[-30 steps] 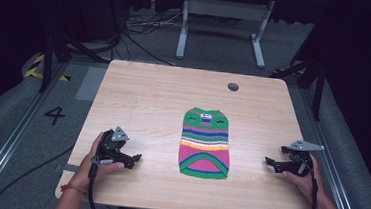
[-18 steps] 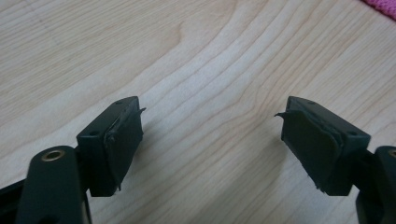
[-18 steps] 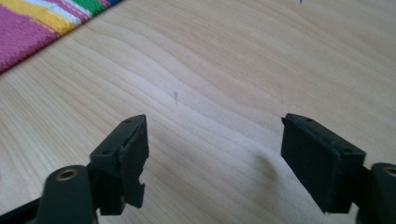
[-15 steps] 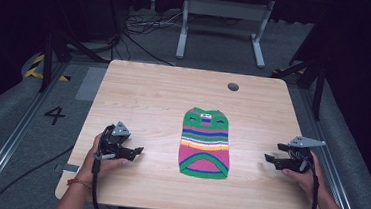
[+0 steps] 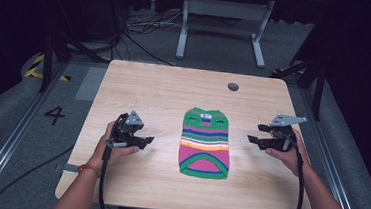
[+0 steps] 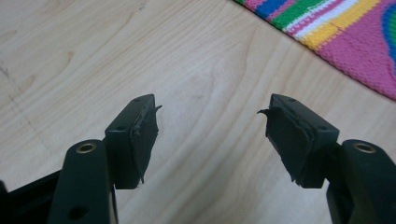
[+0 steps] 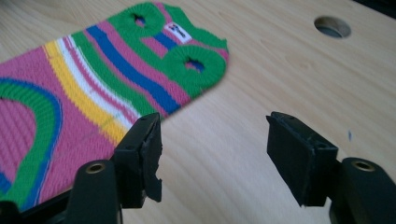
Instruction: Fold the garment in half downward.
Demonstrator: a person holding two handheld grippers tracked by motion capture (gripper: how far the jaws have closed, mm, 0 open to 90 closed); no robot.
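Note:
A small striped knitted sweater (image 5: 205, 143) in pink, green, blue, yellow and white lies flat at the middle of the wooden table (image 5: 164, 90). My left gripper (image 5: 146, 141) hovers left of it, pointing toward it, jaws apart and empty; they have just been closing. In the left gripper view the sweater (image 6: 341, 35) lies at the top right beyond the left gripper (image 6: 210, 135). My right gripper (image 5: 252, 139) hovers right of the sweater, jaws apart and empty, also just closing. In the right gripper view the sweater (image 7: 84, 98) lies ahead and left of the right gripper (image 7: 215, 151).
A round cable hole (image 5: 233, 86) sits near the table's far edge, also seen in the right gripper view as a hole (image 7: 332, 26). A grey metal frame (image 5: 222, 22) and cables lie on the floor beyond the table. Grey mats flank both sides.
Both grippers have risen and moved inward toward the sweater, the right one farther. Both pairs of jaws look narrower than before.

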